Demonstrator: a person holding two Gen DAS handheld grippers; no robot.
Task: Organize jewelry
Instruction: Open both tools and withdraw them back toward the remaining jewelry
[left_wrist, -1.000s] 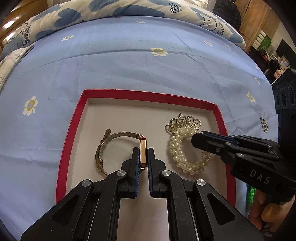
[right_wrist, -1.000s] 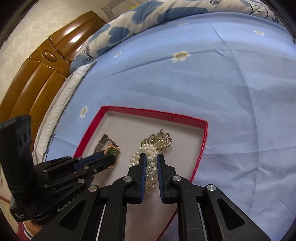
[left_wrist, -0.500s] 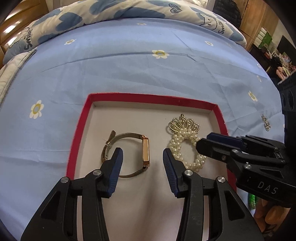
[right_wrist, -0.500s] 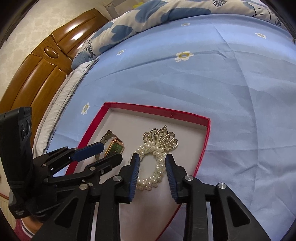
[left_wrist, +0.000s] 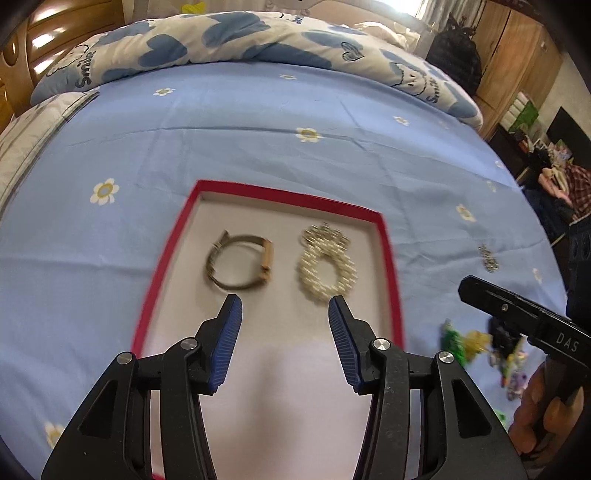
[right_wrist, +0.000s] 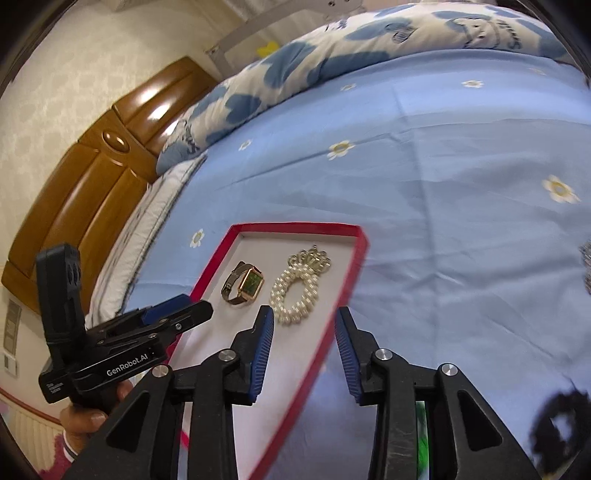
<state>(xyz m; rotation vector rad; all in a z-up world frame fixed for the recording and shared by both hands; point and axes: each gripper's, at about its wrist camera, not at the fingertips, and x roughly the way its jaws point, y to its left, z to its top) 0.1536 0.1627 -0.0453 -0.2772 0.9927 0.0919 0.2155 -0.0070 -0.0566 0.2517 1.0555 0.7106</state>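
Glossy pearl bracelet, gilt metal watch, cardboard tray, cotton sheet.

A light blue bedsheet with white daisies, a heart-patterned white and blue quilt, a glossy brown wooden headboard

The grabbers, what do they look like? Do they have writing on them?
Both are black plastic with silver screws and ribbed blue pads inside the fingers. The left gripper carries white "GenRobot.AI" lettering on its body, seen from the right camera. The right gripper shows white letters "DAS" on its side in the left camera. A boxy black block stands up behind the left one.
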